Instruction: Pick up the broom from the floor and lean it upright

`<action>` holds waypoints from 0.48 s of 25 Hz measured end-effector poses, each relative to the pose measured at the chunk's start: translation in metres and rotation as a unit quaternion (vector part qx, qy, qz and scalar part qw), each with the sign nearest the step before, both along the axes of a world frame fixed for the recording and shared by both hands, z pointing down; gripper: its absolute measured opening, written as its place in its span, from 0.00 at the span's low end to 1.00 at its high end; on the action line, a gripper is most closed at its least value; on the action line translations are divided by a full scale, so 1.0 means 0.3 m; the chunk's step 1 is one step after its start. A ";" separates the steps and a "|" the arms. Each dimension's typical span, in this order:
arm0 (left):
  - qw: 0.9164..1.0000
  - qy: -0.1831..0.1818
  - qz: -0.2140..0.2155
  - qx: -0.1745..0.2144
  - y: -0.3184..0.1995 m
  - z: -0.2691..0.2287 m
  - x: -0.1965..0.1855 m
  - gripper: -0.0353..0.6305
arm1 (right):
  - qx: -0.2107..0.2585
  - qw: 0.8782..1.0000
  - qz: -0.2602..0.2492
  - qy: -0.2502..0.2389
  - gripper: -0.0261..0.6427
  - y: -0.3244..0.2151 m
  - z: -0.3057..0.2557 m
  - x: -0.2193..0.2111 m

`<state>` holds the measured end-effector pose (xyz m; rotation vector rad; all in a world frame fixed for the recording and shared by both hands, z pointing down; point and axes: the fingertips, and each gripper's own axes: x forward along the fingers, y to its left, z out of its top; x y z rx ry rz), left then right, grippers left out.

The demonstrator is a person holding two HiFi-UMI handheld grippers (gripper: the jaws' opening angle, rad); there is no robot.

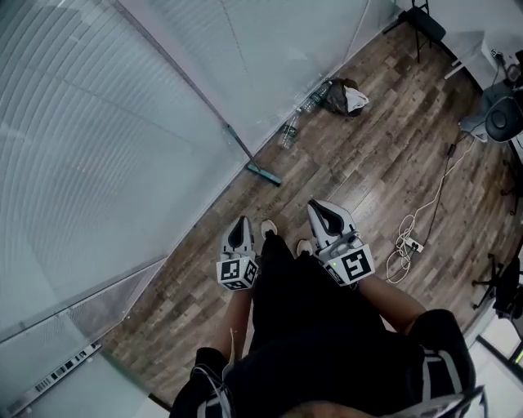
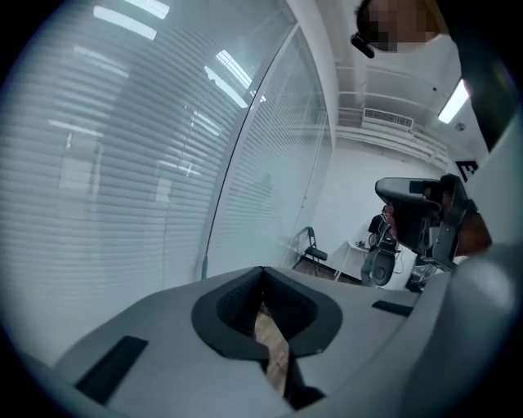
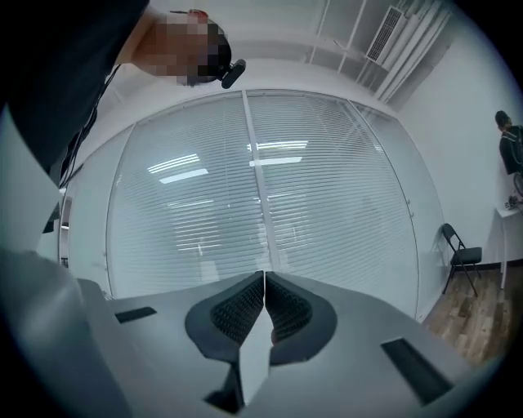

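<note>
The broom leans upright against the glass wall of blinds, its teal head (image 1: 263, 173) on the wood floor and its thin handle (image 1: 211, 108) running up the pane. In the left gripper view the handle (image 2: 214, 219) shows as a thin dark line on the glass, ahead of the jaws. My left gripper (image 1: 239, 232) is shut with nothing between its pads and hangs in front of the person's legs, well apart from the broom. My right gripper (image 1: 320, 211) sits beside it, also shut and empty. Both grippers (image 2: 261, 269) (image 3: 263, 274) point towards the glass wall.
Plastic bottles (image 1: 298, 118) and a bag (image 1: 346, 96) lie at the foot of the glass. A white power strip with its cable (image 1: 409, 242) lies on the floor to the right. A black folding chair (image 1: 425, 24) and an office chair (image 1: 500, 116) stand further off.
</note>
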<state>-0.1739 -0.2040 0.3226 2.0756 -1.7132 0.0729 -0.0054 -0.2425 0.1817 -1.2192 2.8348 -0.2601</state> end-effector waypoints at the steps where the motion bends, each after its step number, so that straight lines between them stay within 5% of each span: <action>1: 1.000 -0.006 -0.014 0.011 0.035 -0.047 0.009 0.08 | 0.004 1.000 -0.009 0.000 0.07 0.020 -0.015 -0.001; 5: 0.996 0.021 -0.057 0.066 0.145 -0.231 0.019 0.08 | 0.022 0.999 -0.041 -0.003 0.07 0.095 -0.074 -0.024; 12: 0.989 -0.019 -0.060 0.132 0.196 -0.453 0.085 0.08 | 0.044 0.998 -0.045 -0.002 0.07 0.149 -0.129 -0.014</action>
